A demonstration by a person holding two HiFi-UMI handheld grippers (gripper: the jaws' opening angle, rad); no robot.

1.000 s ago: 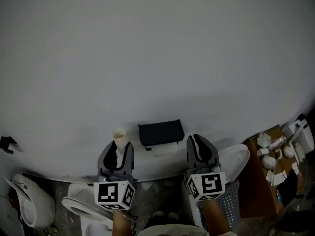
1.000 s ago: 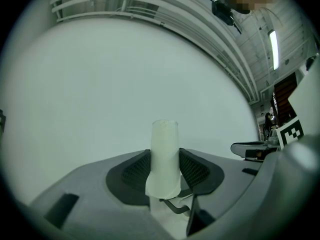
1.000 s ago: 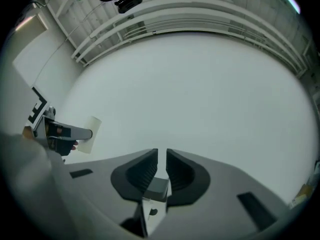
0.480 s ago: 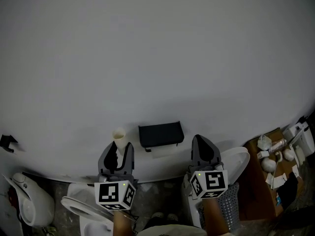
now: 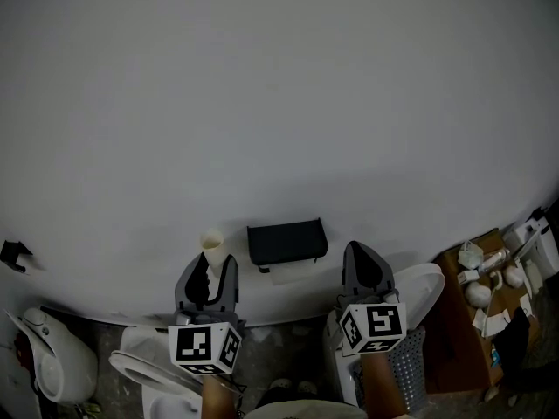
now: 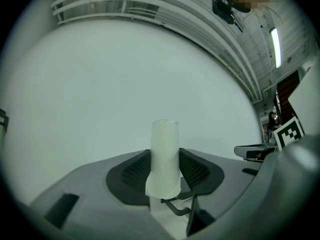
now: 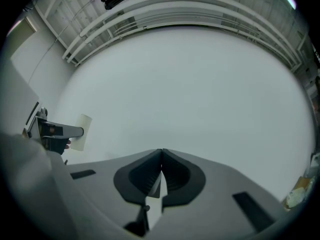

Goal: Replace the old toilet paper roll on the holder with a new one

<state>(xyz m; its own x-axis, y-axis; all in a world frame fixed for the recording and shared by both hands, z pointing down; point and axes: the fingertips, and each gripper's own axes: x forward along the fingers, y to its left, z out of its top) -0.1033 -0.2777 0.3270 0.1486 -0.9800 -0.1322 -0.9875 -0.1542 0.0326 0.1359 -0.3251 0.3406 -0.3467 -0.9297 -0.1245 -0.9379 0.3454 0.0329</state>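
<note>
A black paper holder [image 5: 286,241] hangs on the white wall, with a scrap of white paper [image 5: 293,272] under it. Left of the holder, my left gripper [image 5: 210,273] is shut on a pale cardboard tube [image 5: 211,242] that stands upright between its pads. The left gripper view shows the tube [image 6: 164,154] clamped near its lower end in my left gripper [image 6: 165,166]. My right gripper [image 5: 365,271] hangs right of the holder, shut and empty; in its own view the right gripper [image 7: 161,159] has its pads pressed together. The holder [image 7: 56,131] shows at that view's left.
A white toilet [image 5: 54,367] and a toilet seat [image 5: 140,365] sit at the lower left. At the right are a white lid [image 5: 421,283], a mesh basket [image 5: 407,367] and a brown table [image 5: 454,321] with small clutter. The wall [image 5: 279,103] fills the view ahead.
The right gripper's jaws, slightly apart a second ago, have closed on nothing, and it has drifted a little to the right. The left gripper and tube have not moved.
</note>
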